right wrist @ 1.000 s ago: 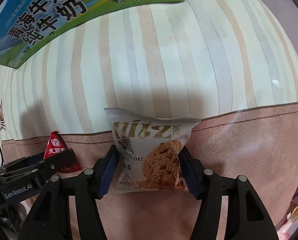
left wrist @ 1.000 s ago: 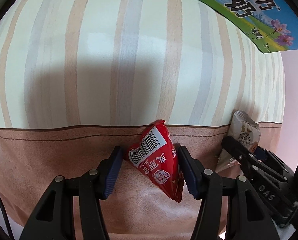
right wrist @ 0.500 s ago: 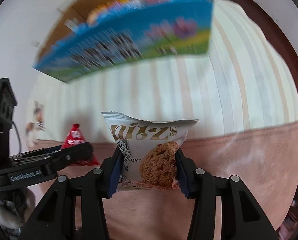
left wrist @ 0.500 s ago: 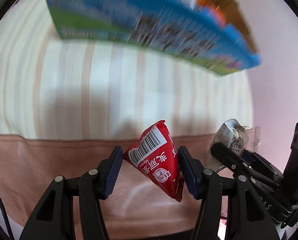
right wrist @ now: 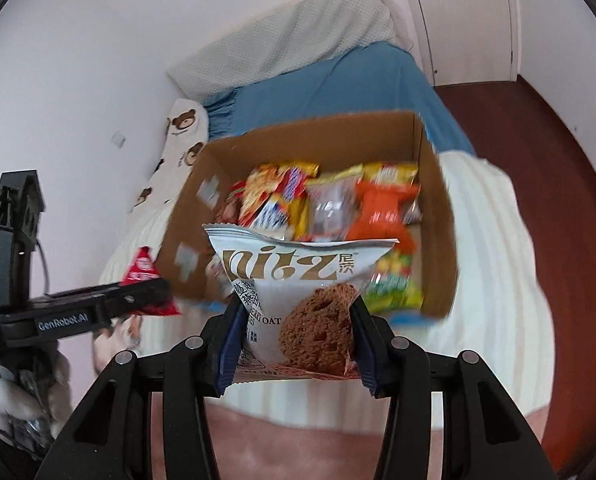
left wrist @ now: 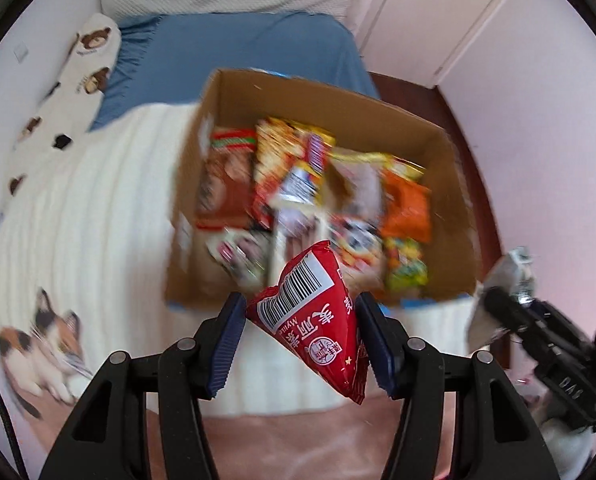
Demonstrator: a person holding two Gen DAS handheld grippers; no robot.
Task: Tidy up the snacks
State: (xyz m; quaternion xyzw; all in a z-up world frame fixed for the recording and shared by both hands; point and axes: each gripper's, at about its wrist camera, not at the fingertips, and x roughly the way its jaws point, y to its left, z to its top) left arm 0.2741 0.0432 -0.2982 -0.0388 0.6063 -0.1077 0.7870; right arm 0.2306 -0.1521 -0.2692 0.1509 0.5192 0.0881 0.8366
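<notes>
Left gripper [left wrist: 299, 342]: clamped on the red packet [left wrist: 313, 324].
Right gripper [right wrist: 294, 338]: its jaws have just been closing, pinching the cookie bag [right wrist: 298, 300].
Box [right wrist: 437, 216]: on the bed, seemingly full.
Risk: packets may slide off the heap.

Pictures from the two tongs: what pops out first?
A red triangle snack packet is pinched in the left tongs, right up close. The right tongs squeeze a white cookie packet. Behind both, a cardboard box full of bright snacks sits on a white blanket on the bed.
</notes>
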